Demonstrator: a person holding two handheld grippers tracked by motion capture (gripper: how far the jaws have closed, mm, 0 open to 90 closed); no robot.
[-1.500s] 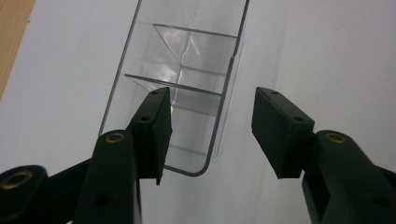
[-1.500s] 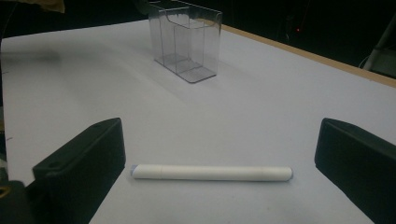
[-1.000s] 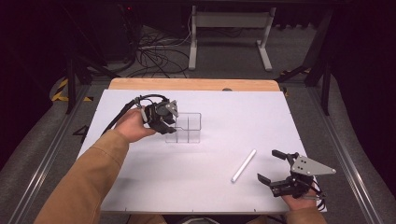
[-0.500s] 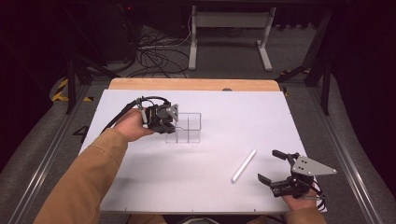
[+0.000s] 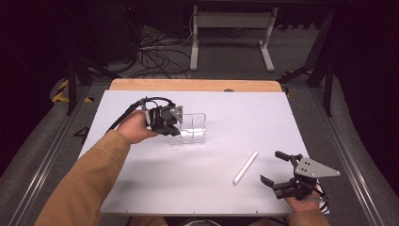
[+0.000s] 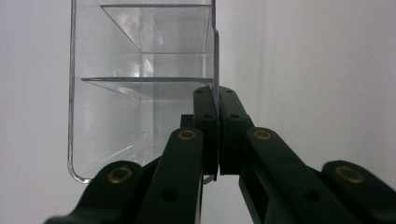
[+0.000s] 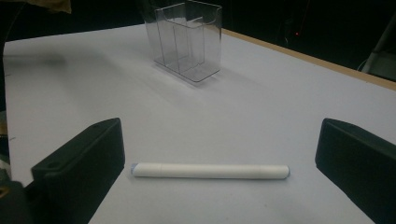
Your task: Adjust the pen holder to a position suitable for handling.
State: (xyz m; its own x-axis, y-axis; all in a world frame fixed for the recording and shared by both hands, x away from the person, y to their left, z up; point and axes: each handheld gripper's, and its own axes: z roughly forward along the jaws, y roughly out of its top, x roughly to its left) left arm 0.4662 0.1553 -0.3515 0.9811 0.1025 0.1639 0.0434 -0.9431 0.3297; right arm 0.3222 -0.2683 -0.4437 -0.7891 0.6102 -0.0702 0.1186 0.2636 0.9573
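A clear plastic holder (image 5: pixel 193 128) with compartments stands upright on the white table, left of centre. My left gripper (image 5: pixel 173 127) is shut on its near side wall; in the left gripper view the two jaws pinch the thin clear wall (image 6: pixel 215 88). A white marker (image 5: pixel 245 167) lies flat on the table to the right. My right gripper (image 5: pixel 274 168) stands open just right of it, near the front edge. In the right gripper view the marker (image 7: pixel 210 171) lies crosswise between the wide-apart jaws, and the holder (image 7: pixel 186 39) stands farther back.
The white table surface (image 5: pixel 235 117) has a wooden strip (image 5: pixel 193 85) along its far edge. Beyond it are cables and a metal stand's legs (image 5: pixel 230 33) on the dark floor. Metal rails run along both sides of the table.
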